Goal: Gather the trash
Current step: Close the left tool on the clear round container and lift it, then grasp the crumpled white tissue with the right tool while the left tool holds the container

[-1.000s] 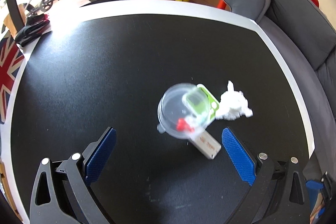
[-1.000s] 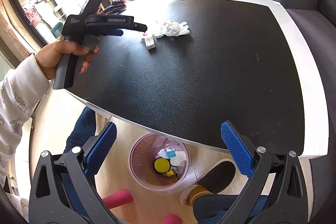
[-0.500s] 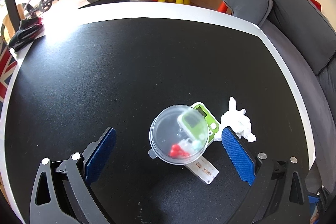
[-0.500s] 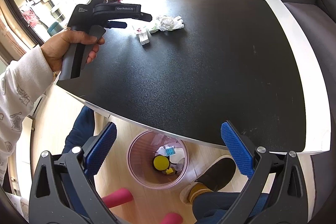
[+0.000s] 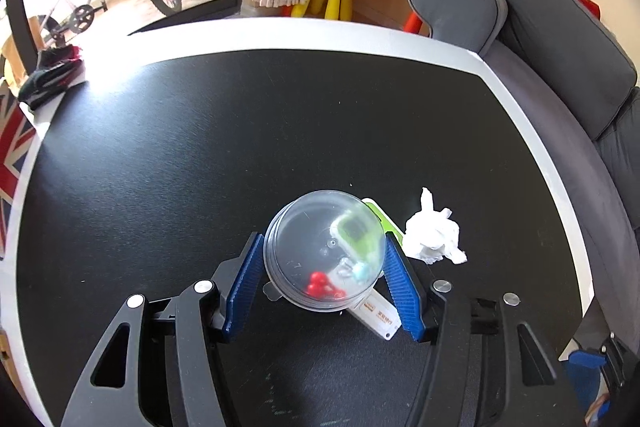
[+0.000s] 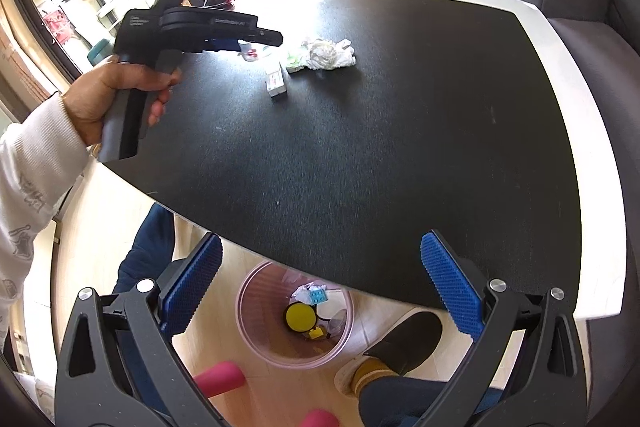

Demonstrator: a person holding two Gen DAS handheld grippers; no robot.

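My left gripper (image 5: pixel 325 255) is shut on a clear plastic dome lid (image 5: pixel 320 245) on the black table (image 5: pixel 200 155); both blue pads press its sides. Under and beside the lid lie a green packet (image 5: pixel 386 223), a small white box (image 5: pixel 378 315) and a crumpled white tissue (image 5: pixel 432 239). My right gripper (image 6: pixel 320 287) is open and empty, above the table's near edge and a pink trash bin (image 6: pixel 256 331) on the floor that holds several pieces of trash. In the right wrist view the left gripper (image 6: pixel 236 45) sits over the trash pile, with the tissue (image 6: pixel 328 55) and the box (image 6: pixel 276 83) beside it.
A grey sofa (image 5: pixel 560 67) runs along the table's right side. A dark bundle (image 5: pixel 48 79) lies at the table's far left corner. The person's slippered foot (image 6: pixel 400 343) and knees are by the bin.
My left gripper moved forward and shut on the clear dome lid. My right gripper stayed open and barely moved.
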